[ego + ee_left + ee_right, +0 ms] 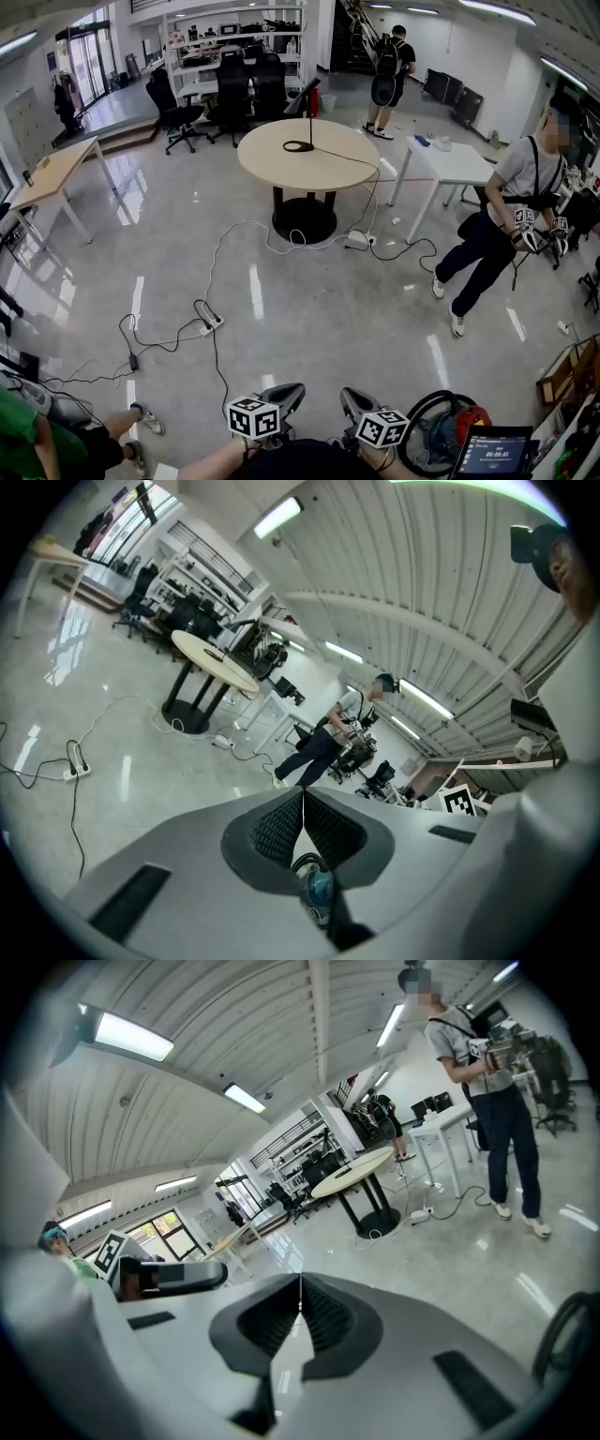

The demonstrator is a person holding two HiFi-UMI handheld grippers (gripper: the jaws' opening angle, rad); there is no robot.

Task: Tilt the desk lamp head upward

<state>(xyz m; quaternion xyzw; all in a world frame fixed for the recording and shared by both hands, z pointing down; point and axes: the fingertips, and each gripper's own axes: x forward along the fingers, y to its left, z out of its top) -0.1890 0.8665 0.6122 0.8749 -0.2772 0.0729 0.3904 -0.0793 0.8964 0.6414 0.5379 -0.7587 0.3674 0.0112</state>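
The black desk lamp [311,127] stands on the round wooden table [319,164] far across the floor, with a ring-shaped base, a thin upright stem and a cable running off the table's right side. Both grippers are low at the bottom of the head view, far from the table. My left gripper [286,394] is shut with nothing between its ribbed pads [281,822]. My right gripper [354,401] is shut and empty too, its pads [323,1312] touching. The table appears small in the left gripper view [216,660] and in the right gripper view [356,1171].
Cables and a power strip [211,323] trail over the shiny floor between me and the table. A person [506,216] stands at the right beside a white table [450,159]; another person [386,70] is at the back. Office chairs [234,94] stand behind, a wooden desk [56,173] at the left.
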